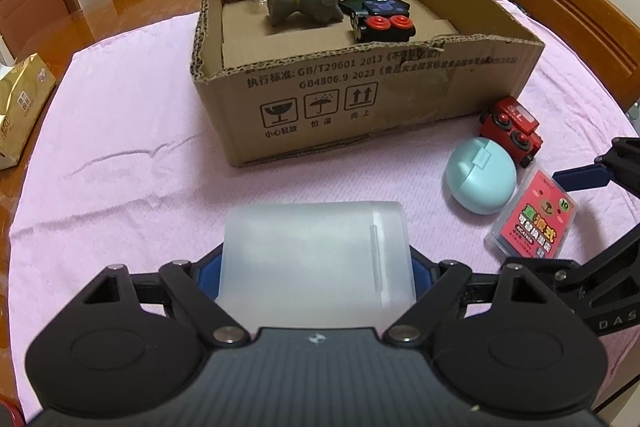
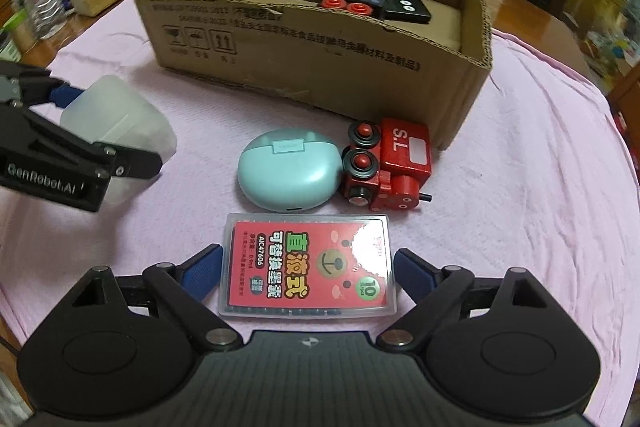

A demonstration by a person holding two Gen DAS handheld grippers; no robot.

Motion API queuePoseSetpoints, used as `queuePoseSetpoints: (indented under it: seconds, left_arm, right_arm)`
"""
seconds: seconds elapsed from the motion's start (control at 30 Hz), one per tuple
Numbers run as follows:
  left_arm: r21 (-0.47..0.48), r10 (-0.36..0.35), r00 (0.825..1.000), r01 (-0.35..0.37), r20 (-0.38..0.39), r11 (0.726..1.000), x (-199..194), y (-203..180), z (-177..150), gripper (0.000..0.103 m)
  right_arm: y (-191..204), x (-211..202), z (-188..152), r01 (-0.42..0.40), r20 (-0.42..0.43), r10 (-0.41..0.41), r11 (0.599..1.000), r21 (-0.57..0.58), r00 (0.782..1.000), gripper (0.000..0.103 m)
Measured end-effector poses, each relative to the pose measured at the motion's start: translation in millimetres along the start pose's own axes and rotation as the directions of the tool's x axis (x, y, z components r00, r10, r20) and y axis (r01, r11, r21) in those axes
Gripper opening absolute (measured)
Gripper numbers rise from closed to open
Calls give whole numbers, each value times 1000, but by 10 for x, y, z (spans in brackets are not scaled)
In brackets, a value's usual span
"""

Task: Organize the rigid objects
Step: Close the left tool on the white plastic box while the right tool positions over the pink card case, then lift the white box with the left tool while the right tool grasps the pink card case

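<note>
Frosted box (image 1: 316,251) clamped in left gripper (image 1: 318,273), red-labelled case (image 2: 307,265) between spread right gripper (image 2: 308,273) fingers

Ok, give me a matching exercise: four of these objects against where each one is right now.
Things:
1. frosted white container
2. grey figurine
3. red toy train
4. red-labelled refill case

Places:
a. lying inside the cardboard box
b. on the cloth between the open right tongs
c. gripped in the left tongs
d. on the cloth beside the mint earbud case

Pairs: 1-c, 2-a, 3-d, 4-b
</note>
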State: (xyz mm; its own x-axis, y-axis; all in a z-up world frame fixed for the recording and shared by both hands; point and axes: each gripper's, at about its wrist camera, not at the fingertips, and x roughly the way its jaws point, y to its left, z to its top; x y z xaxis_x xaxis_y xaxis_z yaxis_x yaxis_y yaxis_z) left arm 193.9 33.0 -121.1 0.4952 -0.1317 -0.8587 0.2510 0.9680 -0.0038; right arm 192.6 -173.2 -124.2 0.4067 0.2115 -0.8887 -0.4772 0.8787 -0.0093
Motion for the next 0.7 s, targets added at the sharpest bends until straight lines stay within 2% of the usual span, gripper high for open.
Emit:
queuePoseSetpoints:
  seconds: [0.27,0.4,0.7]
  left_arm:
    - [-5,-5,1000,5,-19,1000,23,9,12,83]
    - [-1,-11,1000,11,-27,1000,-3,28,24,83]
    - [73,-48,999,50,-23,996,-253,41,72,83]
  right_arm:
    - [15,-30,-13,-10,-5,10,1000,-6,1000,93]
    - [35,-81,6,-40,-1,40,999,-2,999,93]
    - [6,-284,71,-62,17,62,998,5,998,93]
